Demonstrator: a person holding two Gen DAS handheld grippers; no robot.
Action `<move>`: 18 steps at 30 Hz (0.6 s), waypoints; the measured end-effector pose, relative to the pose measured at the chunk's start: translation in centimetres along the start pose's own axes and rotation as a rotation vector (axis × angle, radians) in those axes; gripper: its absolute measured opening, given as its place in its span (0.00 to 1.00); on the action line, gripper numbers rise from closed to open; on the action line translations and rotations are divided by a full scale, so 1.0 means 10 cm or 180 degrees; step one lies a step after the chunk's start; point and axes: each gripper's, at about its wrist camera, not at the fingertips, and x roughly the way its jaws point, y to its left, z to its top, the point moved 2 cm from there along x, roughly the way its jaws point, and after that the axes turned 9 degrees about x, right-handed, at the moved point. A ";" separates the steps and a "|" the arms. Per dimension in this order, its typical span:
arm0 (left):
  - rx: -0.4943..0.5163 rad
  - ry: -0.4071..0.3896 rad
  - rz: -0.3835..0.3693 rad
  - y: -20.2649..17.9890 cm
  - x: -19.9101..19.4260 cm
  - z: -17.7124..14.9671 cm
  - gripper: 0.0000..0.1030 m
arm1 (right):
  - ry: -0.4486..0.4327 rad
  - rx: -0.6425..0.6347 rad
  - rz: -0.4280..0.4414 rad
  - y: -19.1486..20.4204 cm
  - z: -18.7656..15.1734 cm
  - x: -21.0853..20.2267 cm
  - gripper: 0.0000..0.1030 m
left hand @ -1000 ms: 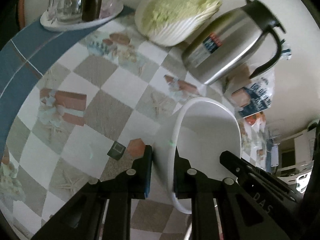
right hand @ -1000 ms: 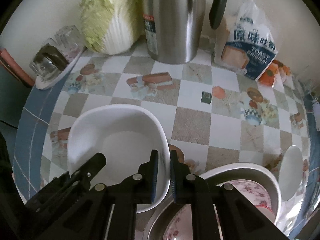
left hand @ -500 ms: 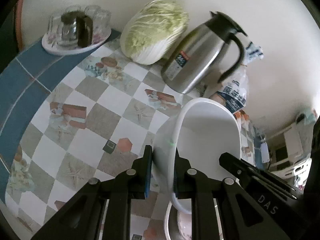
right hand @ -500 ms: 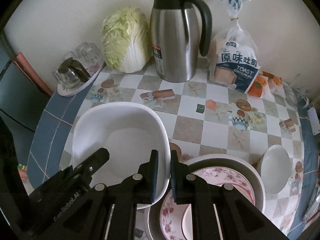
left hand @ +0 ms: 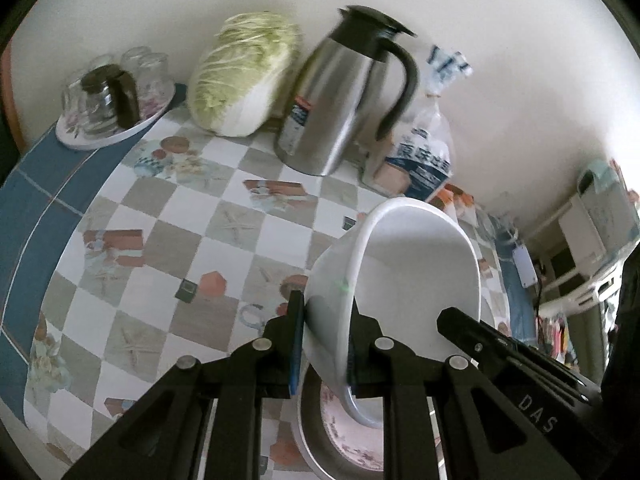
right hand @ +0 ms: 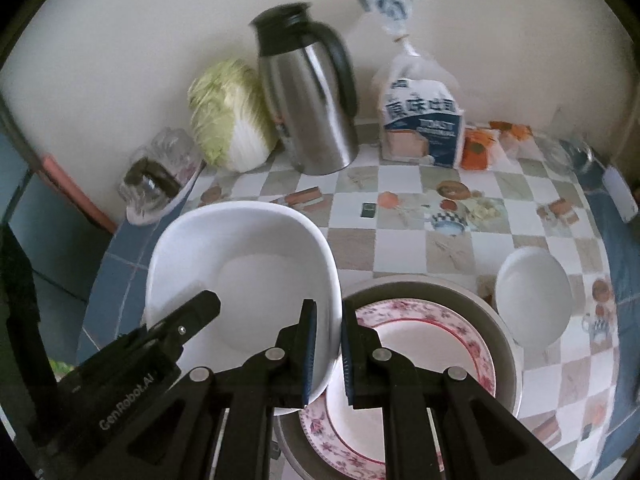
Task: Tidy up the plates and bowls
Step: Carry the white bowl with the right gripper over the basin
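Observation:
Both grippers hold one large white bowl (right hand: pixel 248 272) by opposite sides of its rim, lifted above the table. My left gripper (left hand: pixel 324 344) is shut on the rim; the bowl (left hand: pixel 404 264) fills the middle of the left wrist view. My right gripper (right hand: pixel 326 344) is shut on the bowl's right rim. Below and right of the bowl lies a floral plate (right hand: pixel 432 344) inside a wide grey dish (right hand: pixel 496 320); the plate also shows in the left wrist view (left hand: pixel 344 428). A small white bowl (right hand: pixel 534 300) stands right of the dish.
At the back by the wall stand a steel jug (right hand: pixel 312 112), a cabbage (right hand: pixel 228 116), a bag of toast (right hand: pixel 420 120) and a tray of upturned glasses (right hand: pixel 160 176). The checked tablecloth (right hand: pixel 448 248) covers the table.
Both grippers have lifted the large white bowl higher and carried it toward the grey dish. More of the floral plate and the small bowl has come into view.

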 end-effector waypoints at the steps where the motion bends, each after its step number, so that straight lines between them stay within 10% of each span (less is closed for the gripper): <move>1: 0.0042 -0.0005 0.0007 -0.04 0.00 0.00 0.18 | -0.0028 0.0049 0.0021 -0.05 -0.01 -0.02 0.12; 18: 0.0663 -0.0026 0.0088 -0.71 -0.06 -0.06 0.18 | -0.0534 0.0527 0.0307 -0.61 -0.16 -0.45 0.12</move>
